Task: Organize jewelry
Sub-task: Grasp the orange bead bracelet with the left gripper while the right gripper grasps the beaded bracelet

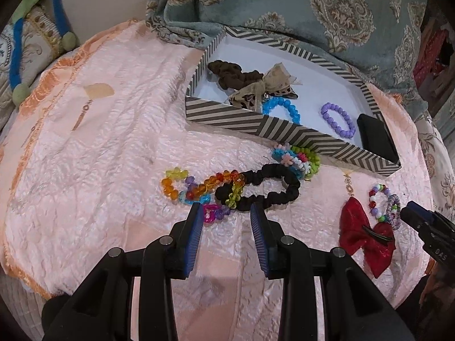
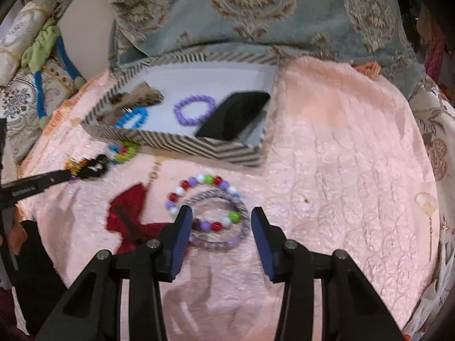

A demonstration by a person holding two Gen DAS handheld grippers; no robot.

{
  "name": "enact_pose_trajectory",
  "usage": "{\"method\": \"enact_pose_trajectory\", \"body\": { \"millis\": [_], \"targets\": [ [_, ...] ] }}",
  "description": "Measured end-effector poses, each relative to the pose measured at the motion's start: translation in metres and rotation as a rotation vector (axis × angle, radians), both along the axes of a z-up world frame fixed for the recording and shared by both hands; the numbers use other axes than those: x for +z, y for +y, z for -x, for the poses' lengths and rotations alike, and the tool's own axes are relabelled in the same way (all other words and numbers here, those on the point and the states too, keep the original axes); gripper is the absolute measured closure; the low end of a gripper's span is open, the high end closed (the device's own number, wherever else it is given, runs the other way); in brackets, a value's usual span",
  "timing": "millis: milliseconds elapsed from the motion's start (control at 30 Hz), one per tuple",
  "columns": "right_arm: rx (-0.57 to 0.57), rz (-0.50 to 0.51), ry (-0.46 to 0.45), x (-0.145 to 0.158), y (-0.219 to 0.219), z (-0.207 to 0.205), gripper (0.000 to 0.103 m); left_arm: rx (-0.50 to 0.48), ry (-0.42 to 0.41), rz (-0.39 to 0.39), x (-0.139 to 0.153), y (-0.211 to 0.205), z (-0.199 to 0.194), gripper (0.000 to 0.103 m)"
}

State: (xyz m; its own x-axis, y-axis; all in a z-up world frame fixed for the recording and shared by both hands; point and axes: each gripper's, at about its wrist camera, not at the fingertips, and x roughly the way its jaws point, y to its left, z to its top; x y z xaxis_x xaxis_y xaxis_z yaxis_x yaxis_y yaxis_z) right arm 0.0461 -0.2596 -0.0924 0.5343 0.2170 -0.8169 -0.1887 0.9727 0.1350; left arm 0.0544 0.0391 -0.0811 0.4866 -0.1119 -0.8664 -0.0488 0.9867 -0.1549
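Observation:
My left gripper (image 1: 227, 209) stands open low over the pink cloth. Its fingertips straddle the near end of a rainbow faceted-bead bracelet (image 1: 199, 187) and the edge of a black scrunchie (image 1: 261, 190). In the right wrist view my right gripper (image 2: 221, 213) is open around a red, white, purple and green bead bracelet (image 2: 199, 193) and a purple coil bracelet (image 2: 216, 213) lying together; the right pad is clear of them. A striped box (image 1: 284, 130) behind holds a blue bracelet (image 1: 281, 108), a purple bracelet (image 1: 338, 120), a brown scrunchie (image 1: 233, 75), a leopard bow (image 1: 256, 91) and a black case (image 1: 375, 139).
A red bow clip (image 2: 128, 213) lies left of the right gripper. Green and blue crochet bands (image 1: 298, 160) rest against the box's front wall. A small gold chain (image 2: 155, 173) lies beside the bow. A teal patterned cushion (image 2: 256, 8) rises behind the box. The pink cloth (image 2: 341, 170) spreads to the right.

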Motion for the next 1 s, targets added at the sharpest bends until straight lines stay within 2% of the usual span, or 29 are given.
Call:
{"method": "enact_pose_trajectory", "body": {
  "millis": [67, 167, 200, 267, 467, 733, 867, 1000],
  "targets": [
    [-0.003, -0.014, 0.000, -0.006, -0.004, -0.004, 0.059, -0.010, 0.002, -0.007, -0.002, -0.003, -0.005, 0.085],
    [-0.019, -0.035, 0.001, -0.014, -0.009, -0.010, 0.083, -0.017, 0.006, 0.011, -0.006, -0.003, -0.011, 0.087],
    [-0.021, -0.049, 0.013, -0.017, -0.011, -0.013, 0.087, -0.017, 0.011, 0.030, -0.008, -0.002, -0.014, 0.089],
    [-0.022, -0.068, 0.017, -0.020, -0.013, -0.015, 0.093, -0.012, 0.027, 0.051, -0.011, 0.001, -0.018, 0.103],
    [-0.029, -0.103, -0.031, -0.001, -0.018, -0.005, 0.094, 0.018, 0.001, 0.096, -0.003, 0.014, -0.013, 0.103],
    [-0.003, -0.154, -0.108, 0.040, -0.014, 0.010, 0.094, 0.038, -0.060, 0.169, 0.035, 0.036, 0.000, 0.103],
    [0.008, -0.180, -0.110, 0.047, -0.012, 0.013, 0.094, 0.038, -0.082, 0.186, 0.049, 0.040, 0.005, 0.103],
    [0.031, -0.279, -0.085, 0.049, -0.014, 0.018, 0.094, 0.016, -0.076, 0.250, 0.055, 0.042, 0.009, 0.103]
  ]
}}
